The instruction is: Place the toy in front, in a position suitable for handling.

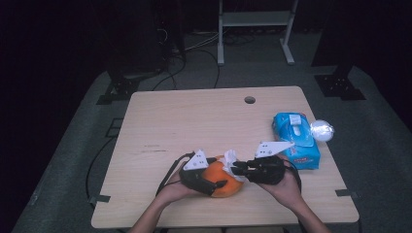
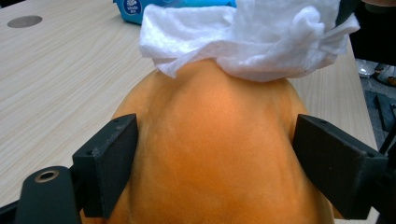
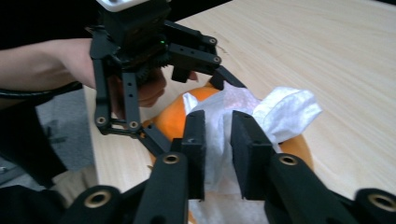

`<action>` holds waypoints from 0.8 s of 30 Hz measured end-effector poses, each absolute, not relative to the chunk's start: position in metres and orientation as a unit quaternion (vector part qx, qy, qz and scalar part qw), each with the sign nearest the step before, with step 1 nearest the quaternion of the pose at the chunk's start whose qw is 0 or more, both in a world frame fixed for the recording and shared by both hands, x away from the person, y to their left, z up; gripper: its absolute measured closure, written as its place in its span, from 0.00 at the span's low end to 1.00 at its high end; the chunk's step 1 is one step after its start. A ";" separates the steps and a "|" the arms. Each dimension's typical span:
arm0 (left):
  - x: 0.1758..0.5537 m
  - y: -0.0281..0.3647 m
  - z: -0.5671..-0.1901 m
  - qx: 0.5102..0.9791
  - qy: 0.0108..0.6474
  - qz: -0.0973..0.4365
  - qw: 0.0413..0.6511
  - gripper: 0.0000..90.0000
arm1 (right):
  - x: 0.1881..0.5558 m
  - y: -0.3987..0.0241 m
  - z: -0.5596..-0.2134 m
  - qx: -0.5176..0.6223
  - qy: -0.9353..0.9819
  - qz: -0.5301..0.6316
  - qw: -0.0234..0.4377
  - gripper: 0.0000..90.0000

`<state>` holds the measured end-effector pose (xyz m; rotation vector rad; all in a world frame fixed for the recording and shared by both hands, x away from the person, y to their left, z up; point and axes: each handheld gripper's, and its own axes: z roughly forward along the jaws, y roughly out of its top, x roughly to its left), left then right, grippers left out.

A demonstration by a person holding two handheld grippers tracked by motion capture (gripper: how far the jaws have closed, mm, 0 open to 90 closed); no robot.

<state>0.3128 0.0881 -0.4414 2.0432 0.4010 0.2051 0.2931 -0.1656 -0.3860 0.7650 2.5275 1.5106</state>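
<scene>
Left tool (image 2: 212, 154) grips the orange fruit (image 2: 210, 154) from both sides, its pads pressed against the skin, and holds it steady near the front edge of the bench (image 1: 194, 116). Right tool (image 3: 218, 149) works from the other side: its jaws stand a little apart with the white wipe (image 3: 243, 116) between them, draped over the top of the fruit. Whether the pads bear on the wipe I cannot tell.

Judging by this, the step in hand is wiping the fruit while the left tool braces it. Next the right tool would need a firm pinch on the wipe, then a drag across the skin without knocking the fruit loose.

Toward the bench's right edge lies a blue tissue pack (image 1: 296, 141) with a shiny round thing (image 1: 321, 130) beside it, too glary to identify. Underneath, the fruit is hidden.
</scene>
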 end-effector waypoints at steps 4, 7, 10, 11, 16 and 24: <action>0.312 0.087 -0.441 0.847 0.166 0.087 0.498 0.17 | 0.294 -0.165 -0.388 0.255 0.831 0.489 0.074 0.74; 0.312 0.087 -0.441 0.848 0.164 0.086 0.496 0.17 | 0.297 -0.164 -0.391 0.253 0.832 0.486 0.085 0.70; 0.312 0.086 -0.440 0.850 0.160 0.085 0.494 0.17 | 0.302 -0.162 -0.397 0.258 0.834 0.480 0.083 0.66; 0.312 0.086 -0.440 0.852 0.158 0.085 0.493 0.17 | 0.305 -0.160 -0.399 0.258 0.836 0.478 0.081 0.65; 0.313 0.087 -0.440 0.858 0.153 0.084 0.482 0.17 | 0.308 -0.152 -0.405 0.254 0.841 0.470 0.084 0.69; 0.312 0.098 -0.420 0.878 0.147 0.090 0.446 0.18 | 0.302 -0.149 -0.410 0.254 0.843 0.466 0.093 0.83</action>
